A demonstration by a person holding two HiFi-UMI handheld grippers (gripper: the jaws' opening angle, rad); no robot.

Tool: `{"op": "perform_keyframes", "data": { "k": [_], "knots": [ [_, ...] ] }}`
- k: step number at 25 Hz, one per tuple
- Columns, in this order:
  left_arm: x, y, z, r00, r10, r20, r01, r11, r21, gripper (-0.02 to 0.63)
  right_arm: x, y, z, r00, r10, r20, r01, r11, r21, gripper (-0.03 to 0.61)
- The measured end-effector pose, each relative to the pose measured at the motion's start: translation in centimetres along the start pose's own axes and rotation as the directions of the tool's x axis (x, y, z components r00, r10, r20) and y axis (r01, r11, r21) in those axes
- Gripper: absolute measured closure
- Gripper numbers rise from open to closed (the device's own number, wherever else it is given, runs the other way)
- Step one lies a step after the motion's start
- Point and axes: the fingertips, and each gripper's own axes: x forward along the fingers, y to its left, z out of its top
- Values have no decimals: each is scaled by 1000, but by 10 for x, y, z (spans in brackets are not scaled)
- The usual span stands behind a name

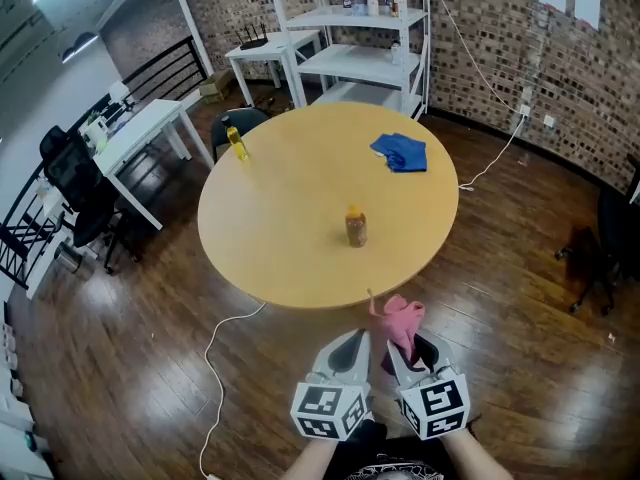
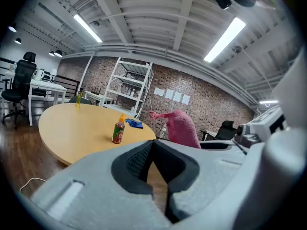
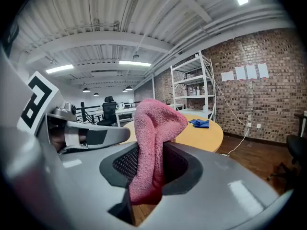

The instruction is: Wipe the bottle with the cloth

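The person's forearms are cut off at the bottom edge of the head view; only the wrists show behind the marker cubes. The bottle's (image 1: 356, 227) label is too small to read, as are the small things on the shelf (image 1: 350, 28) at the far wall. The lower end of the cloth (image 1: 398, 320) is hidden between the right gripper's pads.

A desk (image 1: 140, 133) and a black chair (image 1: 75, 183) stand off to the left, and a white cable (image 1: 215, 368) trails over the floor below the table (image 1: 300, 258). On the table a yellow bottle (image 1: 237, 143) stands at the far left rim, the bottle stands upright nearer the front edge, and a blue cloth (image 1: 401, 153) lies far right. Bare tabletop separates the bottle from both grippers, which hang side by side off the table's near edge, well apart from it.

The table is round, with a smooth pale wood top; the floor is dark glossy planks, the walls brick. The bottle is small, brownish, with an orange cap. The left gripper (image 2: 153, 150) is grey plastic with black ribbed pads, its jaws clenched tip to tip on themselves. The right gripper (image 3: 148, 162) is clamped on the cloth, a pink, nubby terry piece that rises from the pads and flops over at the top.
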Motion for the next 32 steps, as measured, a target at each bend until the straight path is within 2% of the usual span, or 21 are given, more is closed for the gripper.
{"op": "perform_keyframes", "data": {
  "k": [8,15,27,32],
  "knots": [
    [30,34,14,1000,-13,-9,13,999,33,614,37,-10,11,999,-42,1,42,999,11,465],
    [72,48,20,999,-6,-35,8,999,52,614,66,-38,23,999,-33,7,33,999,26,465],
    [176,92,51,994,107,-22,-106,993,49,614,167,-115,53,995,97,17,-97,995,23,465],
    [200,103,55,985,170,-29,-168,984,57,614,199,-131,56,975,221,5,-220,971,90,466]
  ]
}}
